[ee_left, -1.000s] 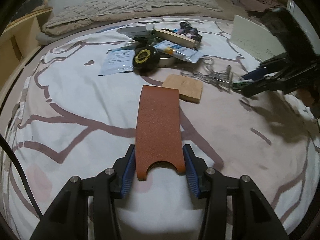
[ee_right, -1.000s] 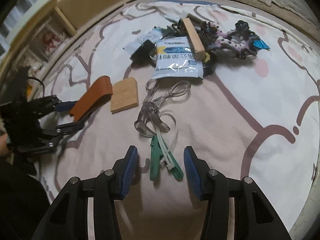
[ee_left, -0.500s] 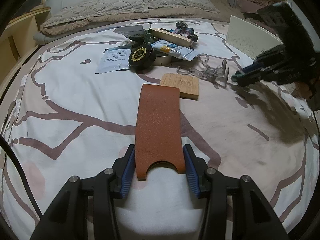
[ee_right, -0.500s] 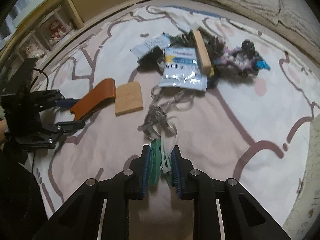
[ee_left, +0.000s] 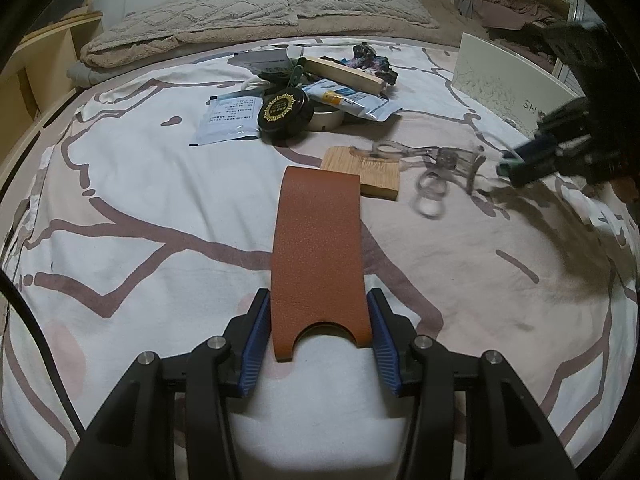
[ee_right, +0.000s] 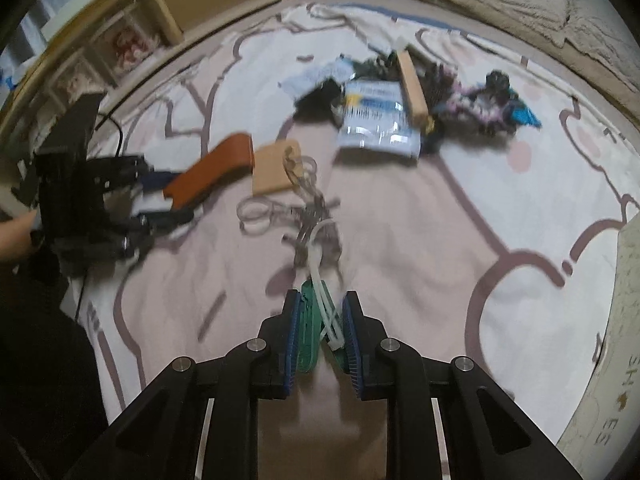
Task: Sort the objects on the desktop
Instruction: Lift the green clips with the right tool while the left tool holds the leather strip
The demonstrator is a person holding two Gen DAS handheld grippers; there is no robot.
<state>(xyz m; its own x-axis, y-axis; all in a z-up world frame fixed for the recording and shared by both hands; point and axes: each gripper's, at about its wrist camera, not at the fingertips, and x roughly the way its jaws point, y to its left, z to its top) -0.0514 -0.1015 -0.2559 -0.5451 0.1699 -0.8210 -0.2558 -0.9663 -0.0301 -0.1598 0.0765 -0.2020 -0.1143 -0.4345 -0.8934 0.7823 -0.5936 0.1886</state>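
Since a second ago, the right gripper (ee_right: pixel 320 334) has closed on the green clip (ee_right: pixel 310 330) that was lying loose between its fingers, and the clear scissors-like tool (ee_left: pixel 434 164) tied to it by a whitish cord (ee_right: pixel 320 276) is now trailing closer to the wooden block (ee_left: pixel 366 170). That gripper is pinching the clip between its blue ribbed pads.

The left gripper (ee_left: pixel 320 336) is clamping the near, notched end of a brown leather strap (ee_left: pixel 318 248), grainy in texture and rectangular, which is stretching away over the bed (ee_left: pixel 140 208).

The bed is serving as the work surface, covered by a soft white and pale pink sheet with brown outlined shapes. Two quilted grey-beige pillows (ee_left: pixel 280 4) are lying at its head, light wooden shelving (ee_left: pixel 44 52) is running along one side, and a white box (ee_left: pixel 508 80) printed with letters is standing at the other.

A heap of things is sitting mid-bed: one round black tin (ee_left: pixel 286 114) with a gold emblem, one white printed sachet (ee_left: pixel 230 120), one glossy blue and white pouch (ee_left: pixel 352 100), one long wooden bar (ee_left: pixel 344 74), and one dark, multicoloured tangle (ee_left: pixel 370 60) that is too blurred to identify. One flat, pale wooden block is lying just beyond the strap's far end.
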